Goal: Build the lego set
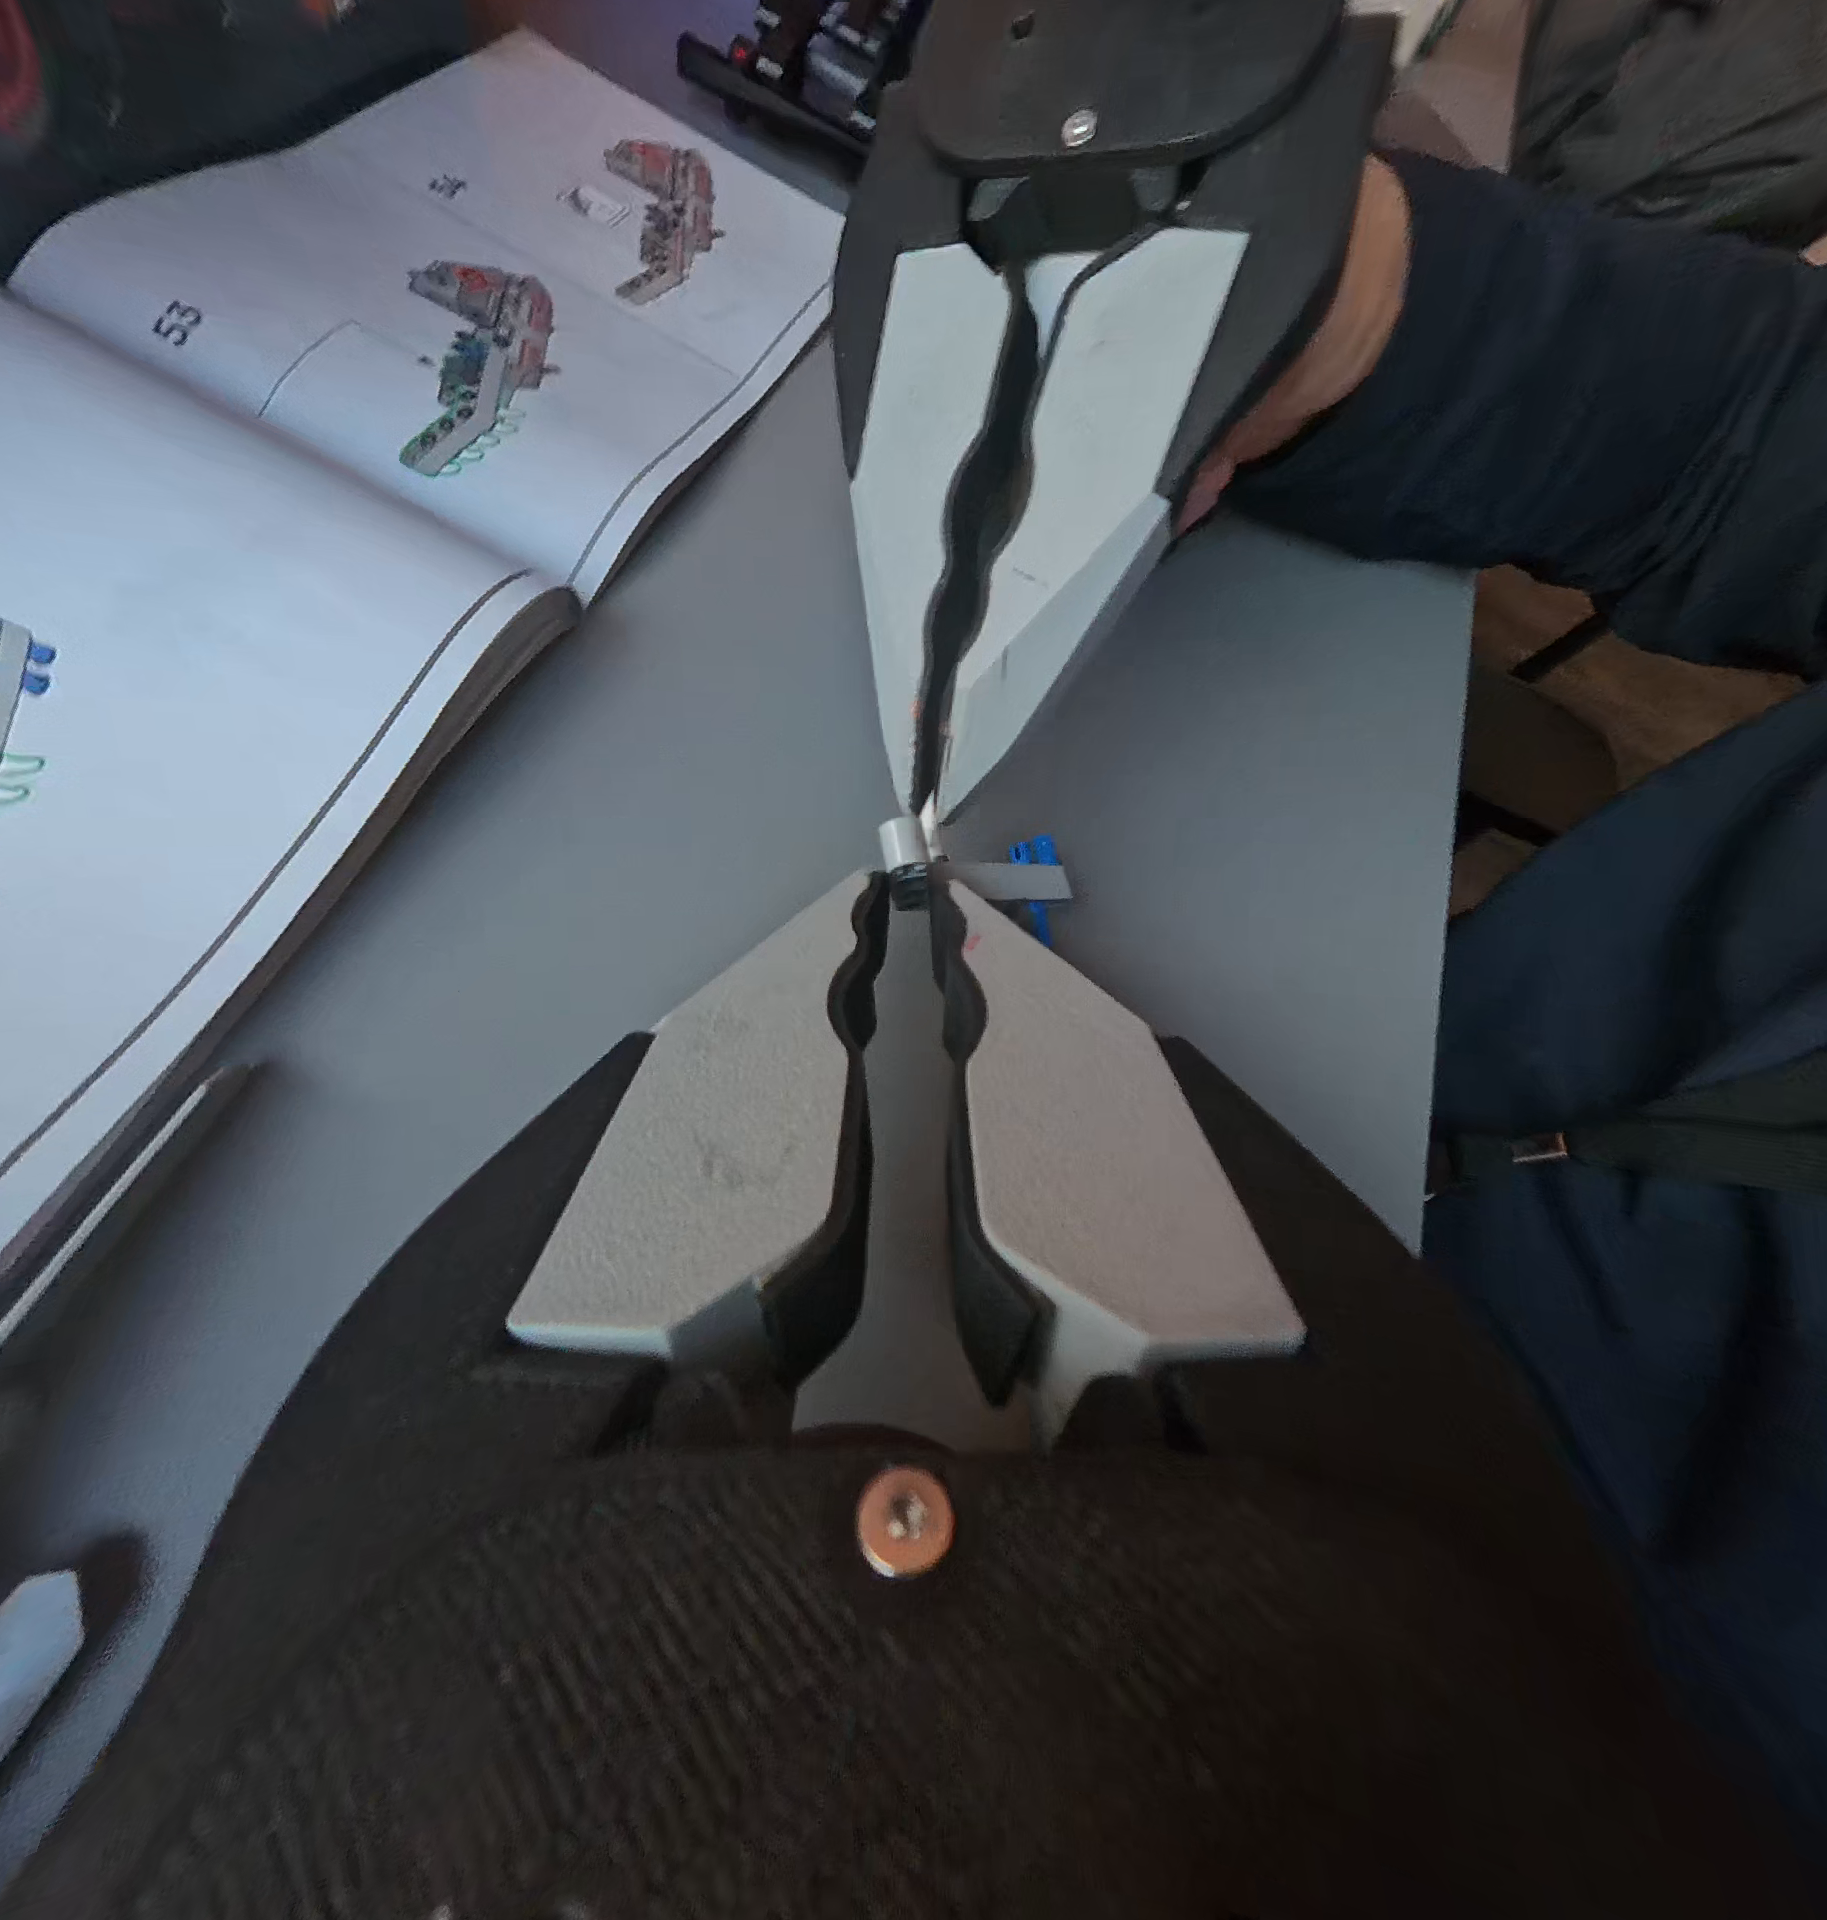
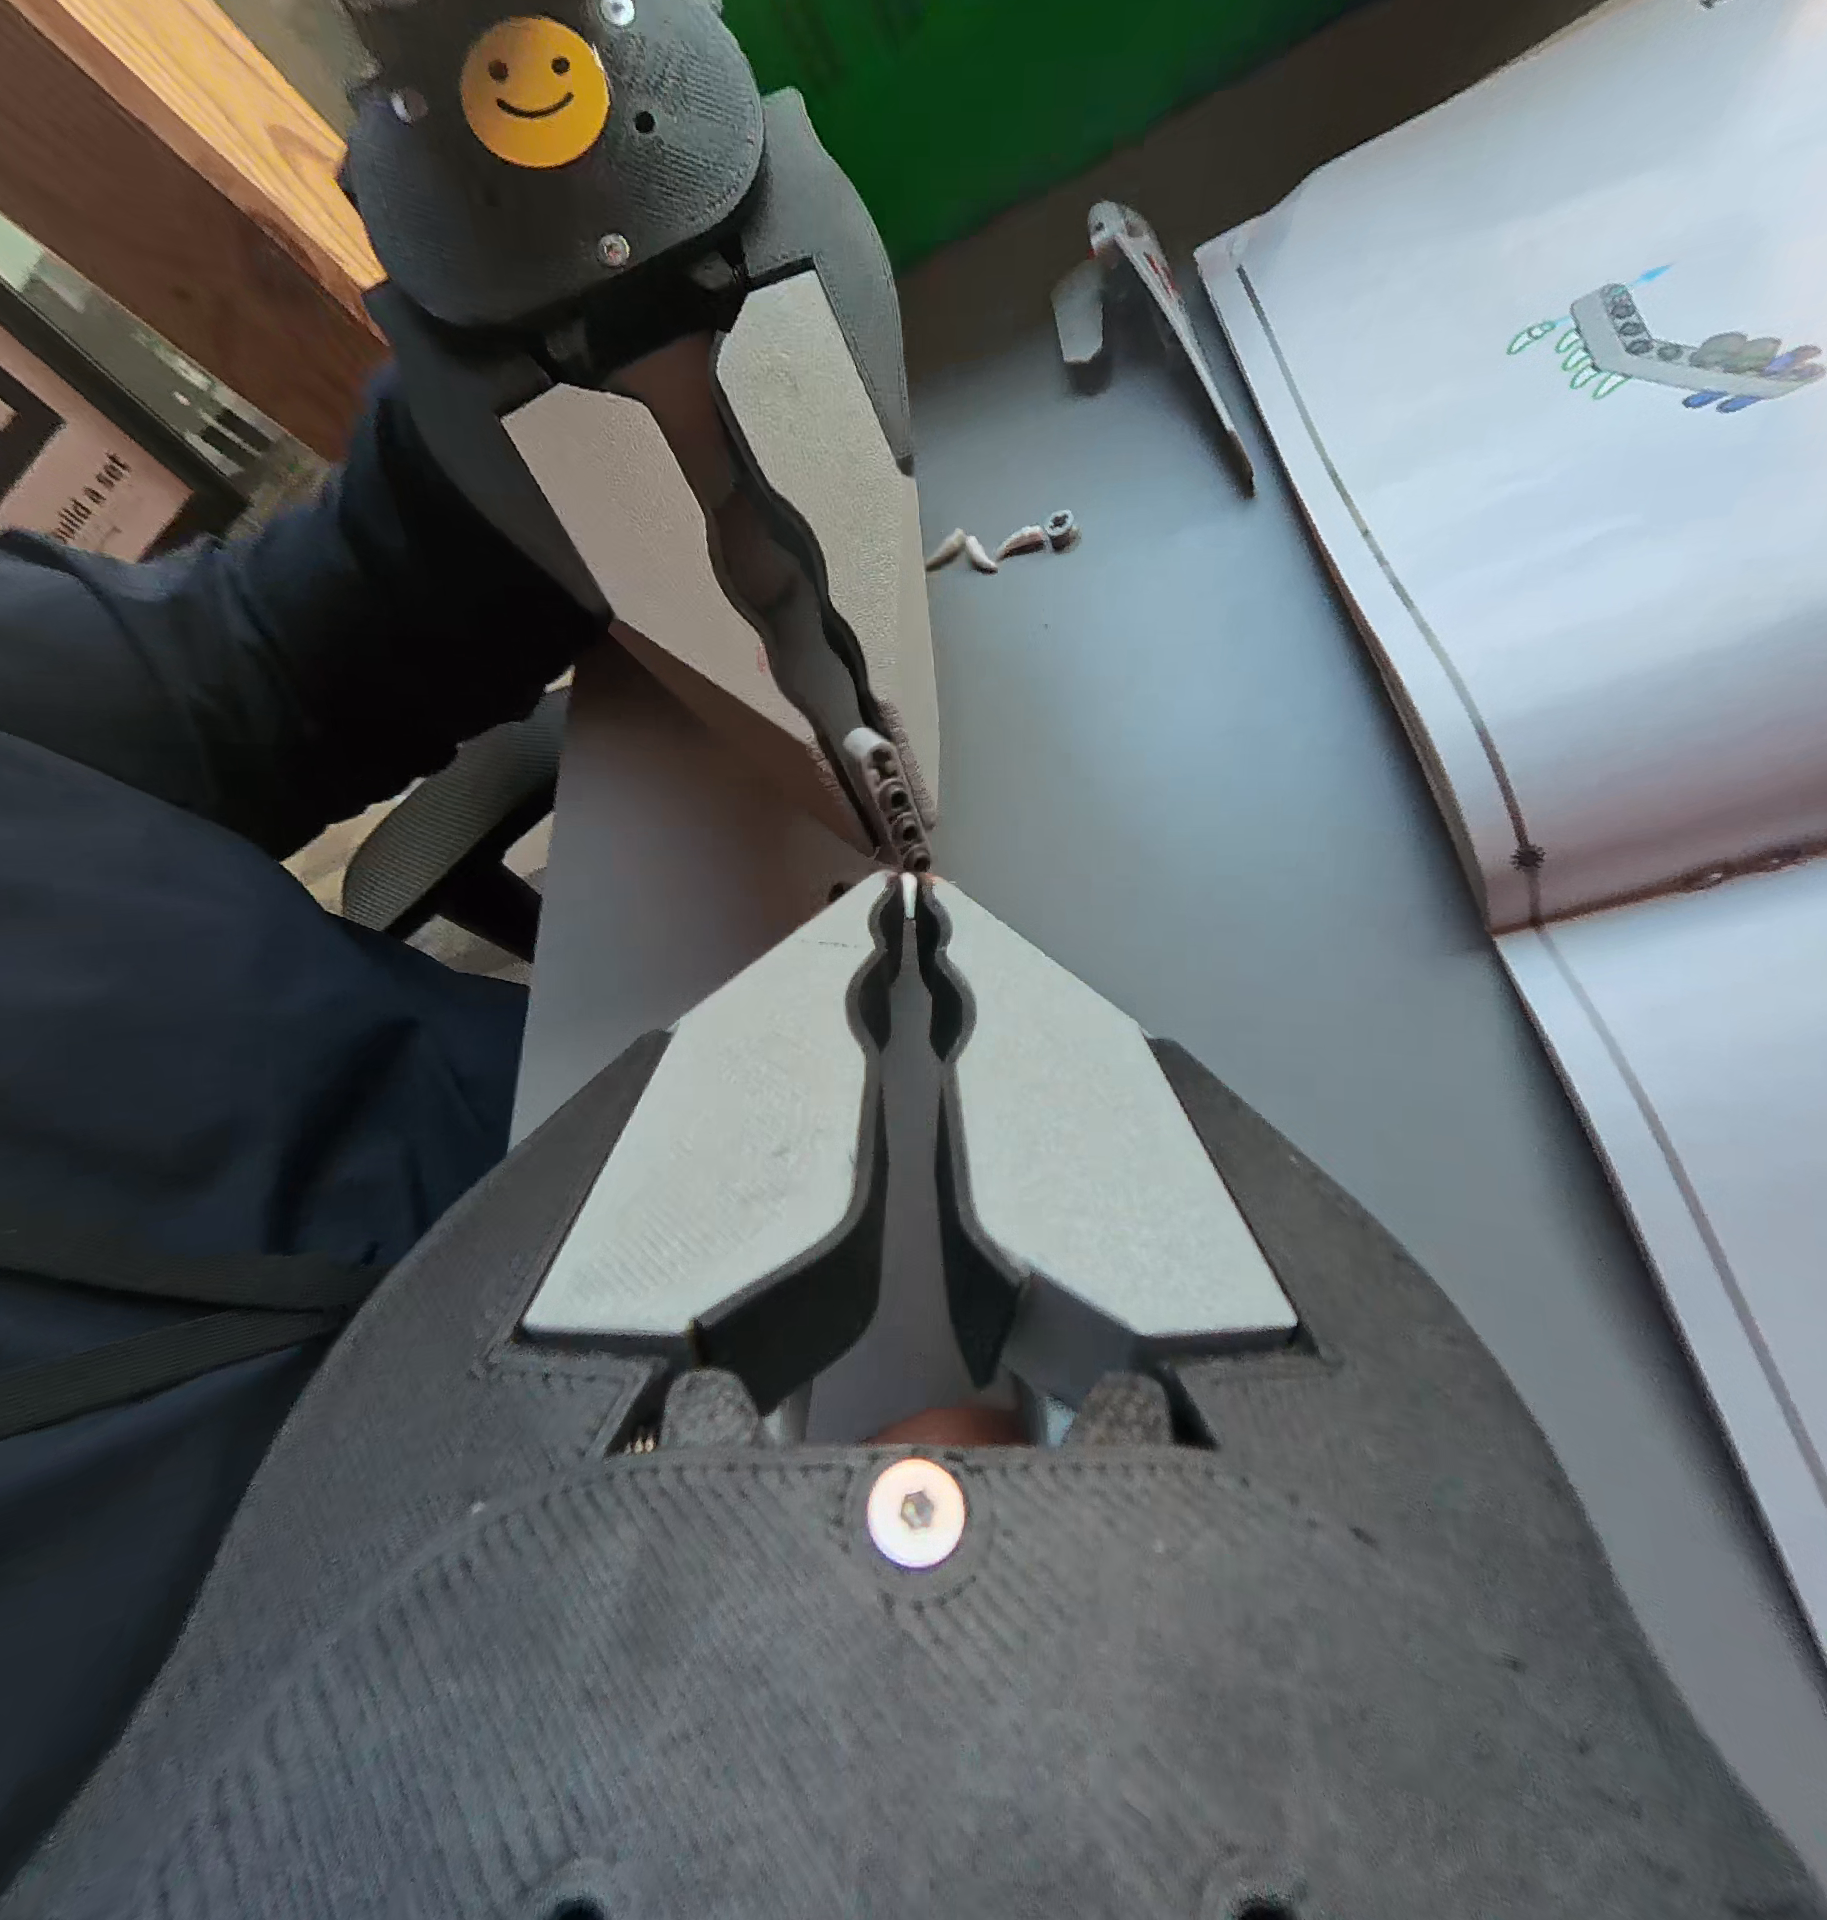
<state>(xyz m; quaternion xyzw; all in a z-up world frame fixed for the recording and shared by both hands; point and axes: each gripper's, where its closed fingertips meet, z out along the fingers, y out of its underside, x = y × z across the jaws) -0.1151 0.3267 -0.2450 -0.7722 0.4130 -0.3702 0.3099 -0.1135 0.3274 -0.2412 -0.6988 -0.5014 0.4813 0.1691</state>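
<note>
- My left gripper [image 1: 904, 883] is closed tight on a grey lego beam [image 1: 1013, 881]. The beam has a little round grey piece [image 1: 901, 844] on its near end. From my right camera I can see a row of holes along the beam [image 2: 888, 795].
- My right gripper [image 2: 907, 891] is pinched almost shut on a tiny white piece [image 2: 907, 896]. It is so small that I cannot tell its shape.
- The tips of my two tools meet nose to nose in the air, just above the grey table [image 1: 680, 727]. The white piece sits right at the end of the beam. I cannot tell if they touch.
- Just behind the beam there are some blue lego bits [image 1: 1034, 857]. I cannot tell if they are stuck on the beam.
- My dark sleeve [image 1: 1563, 416] shows behind the right tool.
- My left tool has a yellow smiley sticker [image 2: 535, 91] on it.
- Farther off, two small curved pieces [image 2: 1002, 540] lie loose on the table.
- Past those, a long bent grey lego part [image 2: 1158, 322] lies just beside the edge of the book.
- The open instruction book [image 1: 213, 582] lies flat on the table. Its pages show drawings of lego models.
- At the far edge of the table there is something dark with lego parts [image 1: 784, 73], but it is too blurry to name.
</note>
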